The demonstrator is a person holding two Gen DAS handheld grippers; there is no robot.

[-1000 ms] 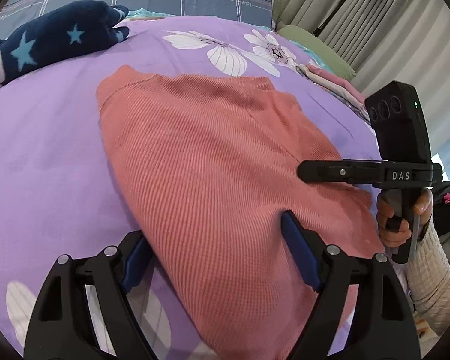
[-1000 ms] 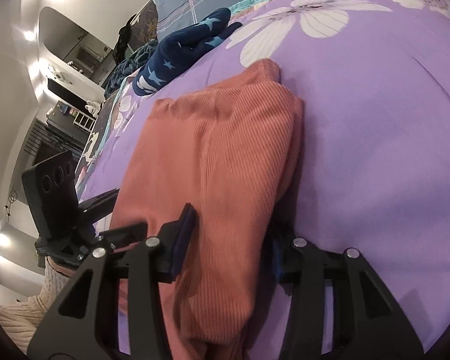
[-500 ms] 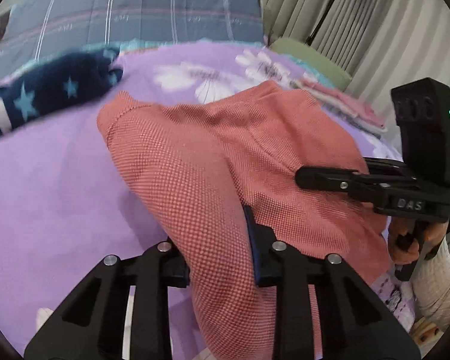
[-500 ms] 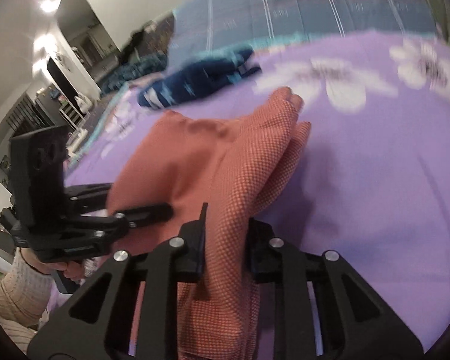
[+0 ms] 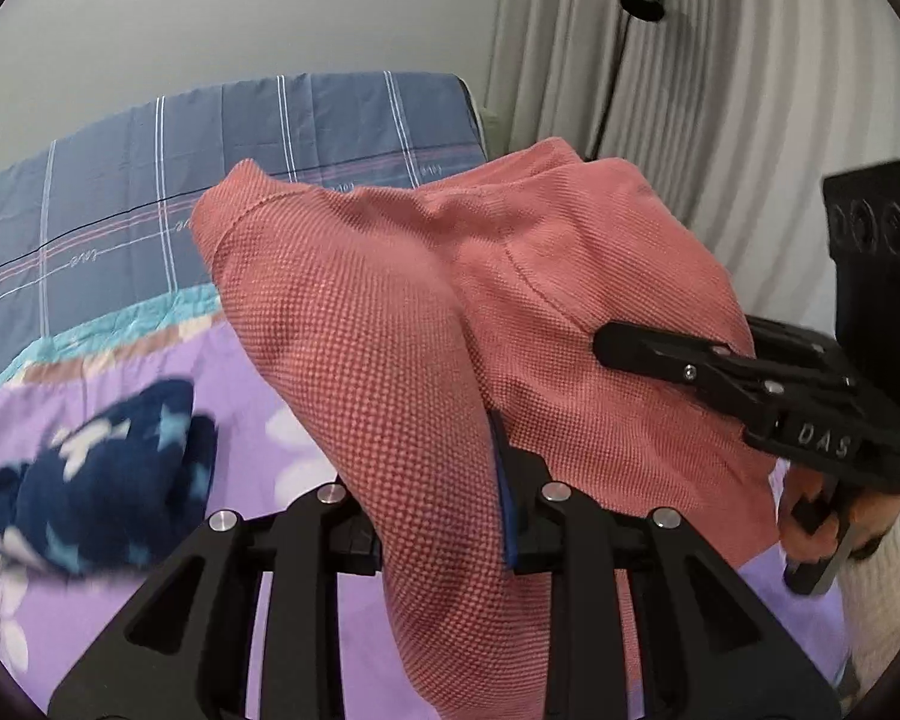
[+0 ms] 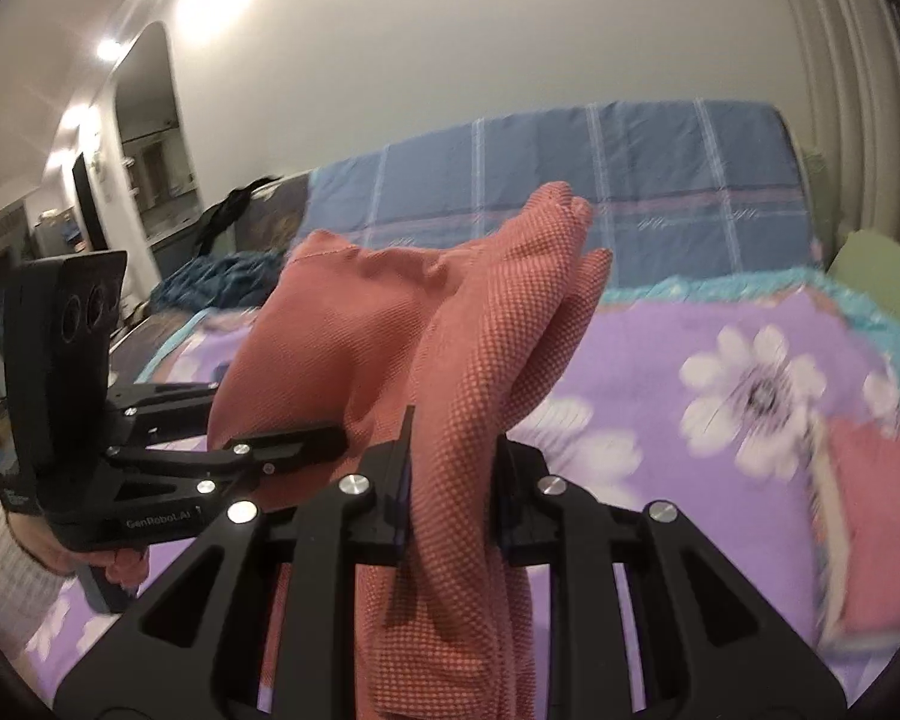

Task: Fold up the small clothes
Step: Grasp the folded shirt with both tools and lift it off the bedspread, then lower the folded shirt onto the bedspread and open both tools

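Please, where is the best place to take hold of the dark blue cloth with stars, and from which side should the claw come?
Probably the raised rounded end of the dark blue star cloth, the part nearest the held pink garment. It lies bunched on the purple bedspread, so come from above and pinch the top fold. The view is blurred, so no exact edge shows.

Two tongs, the left tongs [image 5: 432,516] and the right tongs [image 6: 453,480], one coral garment [image 5: 450,312], one navy starred garment [image 5: 102,480] and one bed [image 6: 750,480] are being shown.
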